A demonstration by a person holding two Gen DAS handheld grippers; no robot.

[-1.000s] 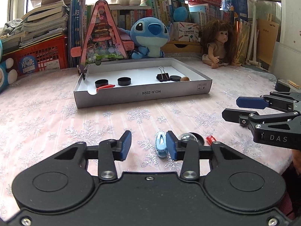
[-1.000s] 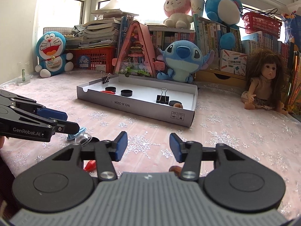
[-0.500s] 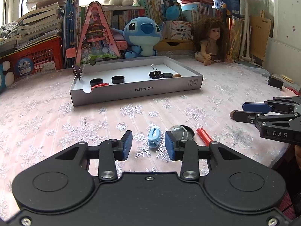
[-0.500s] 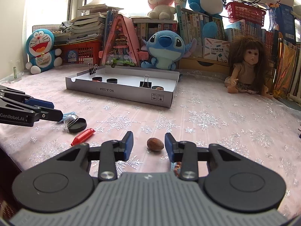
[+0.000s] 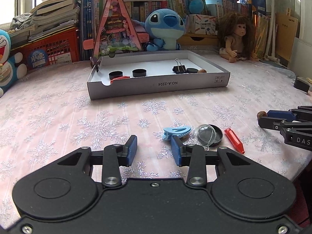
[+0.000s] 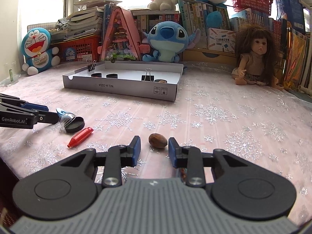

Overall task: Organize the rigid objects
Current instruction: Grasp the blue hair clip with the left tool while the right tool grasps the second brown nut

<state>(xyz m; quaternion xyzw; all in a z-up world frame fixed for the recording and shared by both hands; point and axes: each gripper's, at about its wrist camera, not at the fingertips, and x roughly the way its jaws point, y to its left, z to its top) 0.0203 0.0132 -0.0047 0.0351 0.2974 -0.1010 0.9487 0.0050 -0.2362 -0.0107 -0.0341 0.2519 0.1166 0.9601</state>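
Note:
A white cardboard tray (image 5: 156, 85) holds black caps, a binder clip (image 5: 179, 68), a red piece and a nut. On the cloth in front lie a blue hair clip (image 5: 176, 131), a clear dome on a black lid (image 5: 209, 136) and a red plastic piece (image 5: 234, 140). My left gripper (image 5: 154, 149) is open and empty, with the hair clip just beyond its right finger. My right gripper (image 6: 154, 149) is open, and a brown nut (image 6: 158, 140) lies on the cloth between its fingertips. The lid (image 6: 75, 124) and red piece (image 6: 81, 136) show left of it.
Plush toys, a doll (image 6: 253, 54), a pink triangular toy house (image 5: 117, 29), red crates and books line the back. A small black box (image 5: 301, 83) sits at the right table edge. The tray (image 6: 120, 86) stands mid-table.
Both grippers have drawn back and lowered. The hair clip now lies beyond my left gripper's right finger instead of between the fingers. The nut has come between my right gripper's fingertips.

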